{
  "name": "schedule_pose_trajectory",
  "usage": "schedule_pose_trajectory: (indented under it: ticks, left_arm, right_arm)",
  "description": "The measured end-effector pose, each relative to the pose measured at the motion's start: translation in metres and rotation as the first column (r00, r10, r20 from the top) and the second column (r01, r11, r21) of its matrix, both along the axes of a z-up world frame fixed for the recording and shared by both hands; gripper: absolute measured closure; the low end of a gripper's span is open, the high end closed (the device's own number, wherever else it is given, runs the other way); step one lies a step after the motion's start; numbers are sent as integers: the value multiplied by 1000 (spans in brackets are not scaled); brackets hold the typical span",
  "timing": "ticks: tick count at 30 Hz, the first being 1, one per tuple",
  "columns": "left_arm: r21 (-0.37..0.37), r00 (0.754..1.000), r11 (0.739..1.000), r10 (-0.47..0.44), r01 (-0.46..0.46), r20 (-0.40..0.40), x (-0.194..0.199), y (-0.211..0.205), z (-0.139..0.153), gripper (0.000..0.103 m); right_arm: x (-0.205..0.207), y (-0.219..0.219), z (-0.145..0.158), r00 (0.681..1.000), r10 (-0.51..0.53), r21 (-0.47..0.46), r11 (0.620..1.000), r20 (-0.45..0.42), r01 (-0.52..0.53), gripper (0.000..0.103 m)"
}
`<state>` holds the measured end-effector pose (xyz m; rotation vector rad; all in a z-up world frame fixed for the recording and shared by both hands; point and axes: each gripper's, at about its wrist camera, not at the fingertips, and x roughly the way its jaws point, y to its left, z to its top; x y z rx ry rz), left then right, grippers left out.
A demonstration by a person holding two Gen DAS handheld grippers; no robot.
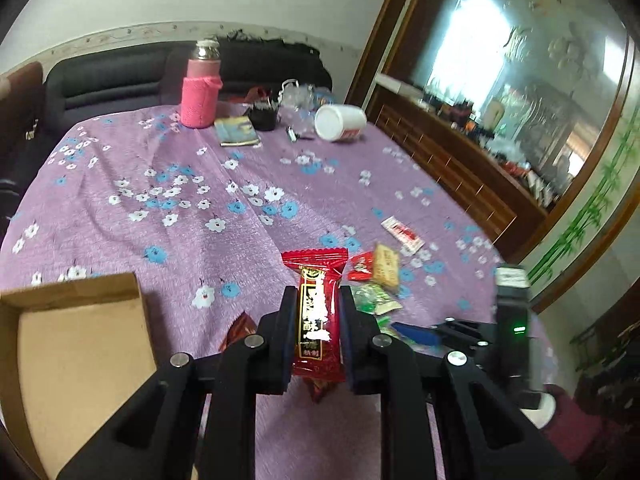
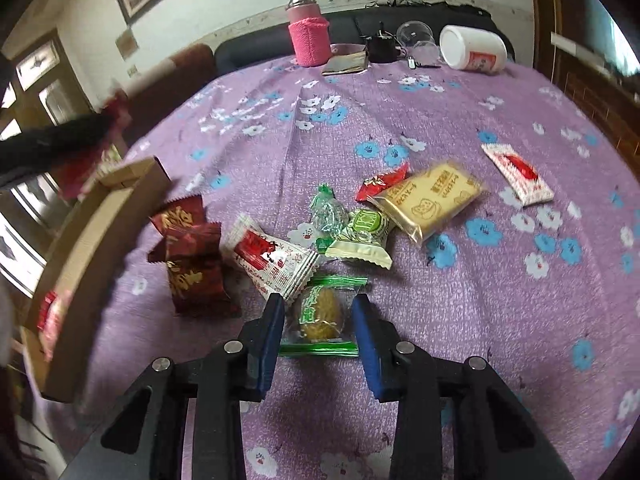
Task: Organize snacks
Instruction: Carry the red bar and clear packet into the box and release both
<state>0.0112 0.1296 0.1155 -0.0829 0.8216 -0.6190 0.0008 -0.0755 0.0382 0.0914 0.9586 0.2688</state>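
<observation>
Two grippers: both over the purple flowered tablecloth [image 2: 460, 320], snacks piled mid-table
Left gripper [image 1: 318, 336]: jaws clamped tight on a red snack packet [image 1: 318, 320], pads squeezing both long sides
Red packet axis: runs along the fingers, crimped end pointing to 12 o'clock, lifted off the cloth
Cardboard box [image 1: 80, 344]: open, down at 8 o'clock in the left wrist view
Right gripper [image 2: 318, 320]: jaws partway open, straddling a green-edged clear packet [image 2: 320, 312] with a yellow pastry inside; can't tell if the pads touch it
Green packet axis: long way runs 12 to 6, flat on the cloth
Other snacks: white-and-red packet [image 2: 276, 260] at 11 o'clock from it, two dark red ones [image 2: 188, 256] at 10, tan biscuit pack [image 2: 432, 200] at 1
Far edge: pink flask [image 2: 308, 36], tipped white jar [image 2: 472, 54]
</observation>
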Motion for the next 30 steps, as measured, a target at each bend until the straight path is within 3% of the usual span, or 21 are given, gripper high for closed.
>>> schedule_pose_trajectory:
  ticks: [12, 17, 22, 23, 25, 26, 27, 30]
  left_arm:
    - [-111, 997, 992, 69, -66, 23, -39, 48, 5, 85]
    - [-146, 993, 983, 115, -112, 12, -49, 74, 3, 85]
    - [-166, 987, 974, 162, -157, 15, -66, 98, 4, 85]
    - [-166, 986, 973, 167, -161, 19, -70, 101, 5, 84]
    - [-169, 984, 971, 175, -168, 26, -76, 107, 6, 84]
    - [-172, 983, 970, 181, -174, 27, -79, 109, 6, 84]
    - [-177, 982, 968, 185, -178, 27, -81, 111, 5, 84]
    - [-181, 981, 965, 195, -188, 23, -85, 116, 3, 84]
  right_arm:
    - [-39, -27, 16, 997, -80, 80, 994, -3, 80, 83]
    - [-58, -33, 37, 996, -84, 127, 989, 31, 80, 98]
    - [-61, -56, 42, 991, -128, 219, 968, 24, 120, 97]
    - [-58, -61, 38, 990, -142, 216, 966, 2, 138, 94]
    - [-53, -63, 30, 988, -150, 216, 964, -31, 153, 75]
    - [-51, -63, 26, 988, -145, 218, 964, -45, 151, 53]
    - [-49, -61, 22, 988, -141, 211, 966, -56, 150, 40]
    - [-48, -49, 14, 992, -110, 188, 975, -56, 119, 40]
